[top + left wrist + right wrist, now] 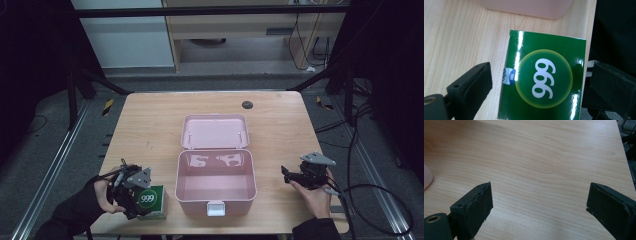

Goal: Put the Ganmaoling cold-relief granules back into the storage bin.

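Note:
A green carton (152, 200) printed with a white "999" lies flat near the table's front left edge, just left of an open pink box (200, 205). In the left gripper view the carton (541, 75) sits between my left gripper's (541, 86) two jaws, which stand wide apart on either side of it without touching; that gripper is open. From above, the left gripper (136, 200) hovers at the carton's left side. My right gripper (286, 174) is held right of the pink box, open over bare wood (540, 195), with nothing between its fingers.
The pink box's lid (215, 131) lies folded back behind it, and its inside looks bare. A white latch (215, 208) sits on its front wall. A dark round plug (247, 104) is set in the table's far side. The table's front edge runs close to the carton.

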